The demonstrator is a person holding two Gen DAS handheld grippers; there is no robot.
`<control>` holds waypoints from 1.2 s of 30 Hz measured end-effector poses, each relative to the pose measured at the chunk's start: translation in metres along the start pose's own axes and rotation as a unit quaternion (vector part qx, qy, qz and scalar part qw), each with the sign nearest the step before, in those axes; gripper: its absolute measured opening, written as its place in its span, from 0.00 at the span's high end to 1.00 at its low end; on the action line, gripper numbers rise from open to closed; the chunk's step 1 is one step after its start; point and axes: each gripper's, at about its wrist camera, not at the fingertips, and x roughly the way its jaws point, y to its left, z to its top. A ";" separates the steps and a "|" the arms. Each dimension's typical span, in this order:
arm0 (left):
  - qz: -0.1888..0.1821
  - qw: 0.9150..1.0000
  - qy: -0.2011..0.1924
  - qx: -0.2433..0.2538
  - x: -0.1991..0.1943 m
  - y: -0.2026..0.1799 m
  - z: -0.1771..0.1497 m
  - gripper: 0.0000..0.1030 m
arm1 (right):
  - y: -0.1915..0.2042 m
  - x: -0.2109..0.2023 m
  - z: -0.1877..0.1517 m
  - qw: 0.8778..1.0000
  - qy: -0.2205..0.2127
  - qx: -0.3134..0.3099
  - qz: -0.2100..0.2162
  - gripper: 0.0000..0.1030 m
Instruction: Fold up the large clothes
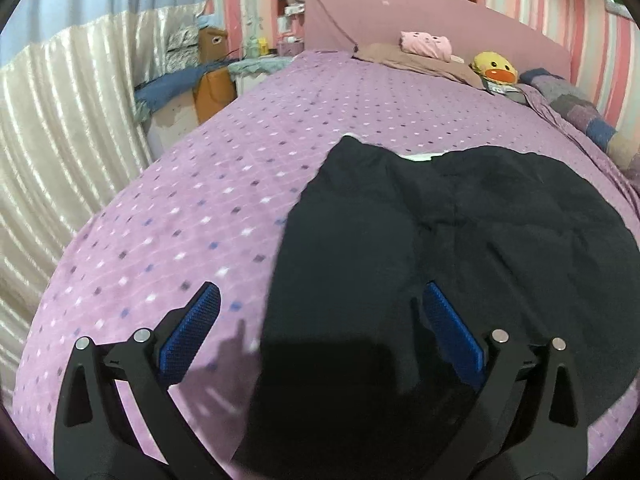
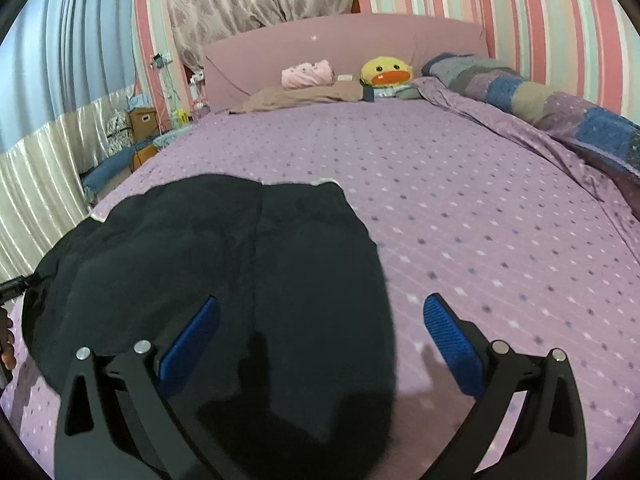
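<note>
So there's a black garment (image 1: 460, 248) spread out flat on a purple bedspread (image 1: 208, 208) with little diamond dots, and both grippers are hanging over its near end. In the left wrist view the left gripper (image 1: 320, 312) has its fingers spread wide and holding nothing; the garment's left edge runs up between the two blue pads (image 1: 192, 332), so one pad sits over bare bedspread at about 8 o'clock and the other over the dark cloth at about 4 o'clock. Can't tell if the tips actually touch the fabric. The right wrist view is the mirror of that: the right gripper (image 2: 320, 324) is also wide apart and empty, with its left pad over the garment and its right pad over the bedspread, the cloth's right edge in between. A bit of white shows at the garment's far edge, up around 12 o'clock. Further up the bed by the pink headboard (image 2: 340, 48) there's a yellow duck plush (image 2: 386, 71), a rolled pink cloth (image 2: 308, 74) on a brown pillow (image 2: 304, 96), and a patchwork blanket (image 2: 560, 108) bunched along the 2 o'clock side. Striped wallpaper behind it all.
</note>
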 end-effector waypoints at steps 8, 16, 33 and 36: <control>0.015 0.999 0.037 -0.024 -0.015 0.040 -0.032 0.03 | -0.032 0.000 -0.037 0.996 0.052 0.075 0.019 0.02; 0.011 0.998 0.057 -0.012 -0.008 0.045 -0.046 0.03 | -0.033 0.041 -0.051 0.989 0.085 0.108 0.055 0.02; -0.017 0.998 0.057 0.000 0.003 0.034 -0.038 0.03 | -0.015 0.067 -0.049 0.971 0.154 0.108 0.146 0.08; -0.021 0.998 0.060 0.005 0.004 0.034 -0.037 0.03 | -0.006 0.072 -0.046 0.970 0.163 0.101 0.152 0.08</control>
